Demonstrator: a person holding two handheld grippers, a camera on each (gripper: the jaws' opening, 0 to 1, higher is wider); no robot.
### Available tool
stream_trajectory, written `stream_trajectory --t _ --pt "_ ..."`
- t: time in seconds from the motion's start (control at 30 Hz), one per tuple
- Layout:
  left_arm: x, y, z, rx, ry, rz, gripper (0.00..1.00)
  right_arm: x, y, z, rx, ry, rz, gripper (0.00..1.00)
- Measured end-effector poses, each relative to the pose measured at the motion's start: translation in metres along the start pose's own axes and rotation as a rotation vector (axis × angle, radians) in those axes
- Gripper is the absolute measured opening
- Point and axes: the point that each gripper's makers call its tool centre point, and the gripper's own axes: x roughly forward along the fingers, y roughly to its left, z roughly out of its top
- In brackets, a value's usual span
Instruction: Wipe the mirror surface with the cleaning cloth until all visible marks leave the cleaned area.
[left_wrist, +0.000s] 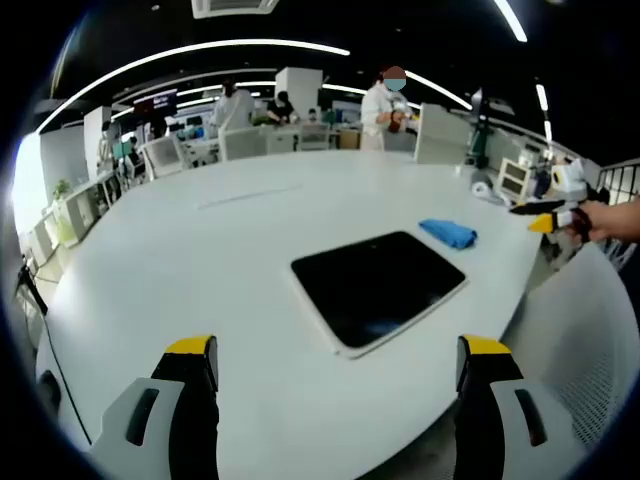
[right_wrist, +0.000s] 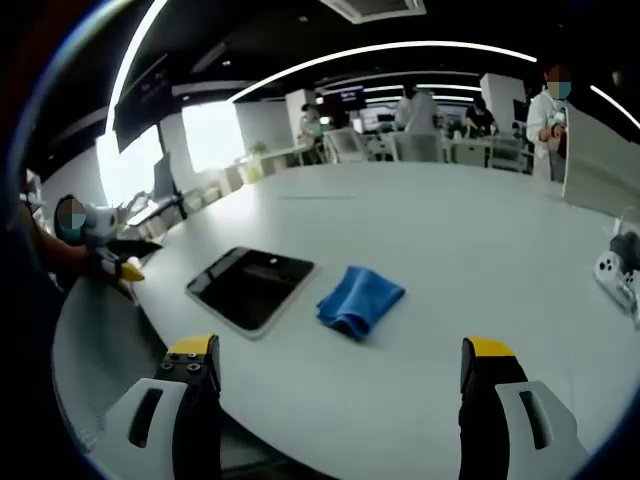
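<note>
A dark rectangular mirror (left_wrist: 380, 285) with a pale rim lies flat on the white table (left_wrist: 180, 250). A folded blue cloth (left_wrist: 448, 233) rests on the table just beyond its far right corner, a small gap apart. My left gripper (left_wrist: 338, 365) hovers over the near table edge, open, with nothing between its yellow-tipped fingers (left_wrist: 190, 355). The right gripper view has the mirror (right_wrist: 250, 285) on the left and the cloth (right_wrist: 358, 300) beside it. My right gripper (right_wrist: 340, 365) is open and empty, short of the cloth. The other gripper (left_wrist: 555, 220) comes in at the right edge, held by a hand.
A white mesh chair back (left_wrist: 580, 340) stands at the table's near right. Small white devices (right_wrist: 615, 270) sit on the table at the right. Desks, monitors and several people (left_wrist: 385, 105) fill the room beyond the far table edge. The left gripper (right_wrist: 120, 262) shows at the left.
</note>
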Motion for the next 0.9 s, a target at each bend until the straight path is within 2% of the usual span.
stream_trajectory --t 0.1,0.23,0.33,0.5,0.6,0.7,0.73,0.77,0.8,0.9 --pt "0.001 0.000 0.000 0.030 -0.006 0.001 0.99 0.003 0.001 -0.008 0.010 0.042 0.002 0.99" --pt "-0.001 0.000 0.006 0.022 -0.040 -0.007 0.99 0.004 0.002 -0.004 -0.015 0.043 -0.001 1.00" --pt "0.001 -0.001 0.000 -0.007 -0.004 -0.024 0.99 0.006 0.004 -0.001 -0.044 0.044 0.013 1.00" --pt "-0.001 -0.001 0.003 0.019 -0.019 -0.013 0.99 0.011 0.002 0.001 -0.050 0.053 0.022 1.00" --pt "-0.001 0.005 -0.001 -0.007 -0.002 0.005 0.99 0.012 0.005 0.005 -0.025 0.023 0.025 1.00" --pt "-0.001 0.008 -0.004 0.021 0.010 0.025 0.99 0.013 0.014 0.005 -0.044 -0.006 0.043 0.99" --pt "-0.001 0.009 -0.005 0.043 0.019 0.030 0.99 0.012 0.016 0.004 -0.040 -0.004 0.050 0.97" --pt "-0.001 0.007 -0.005 0.045 0.023 0.028 0.99 0.012 0.024 -0.006 -0.009 0.046 0.084 0.96" --pt "-0.001 0.005 -0.005 0.042 0.024 0.020 0.99 0.013 0.022 -0.009 -0.009 0.052 0.080 0.96" --pt "-0.001 0.006 -0.007 0.034 0.031 0.023 0.99 0.012 0.023 -0.008 -0.054 0.026 0.071 0.99"
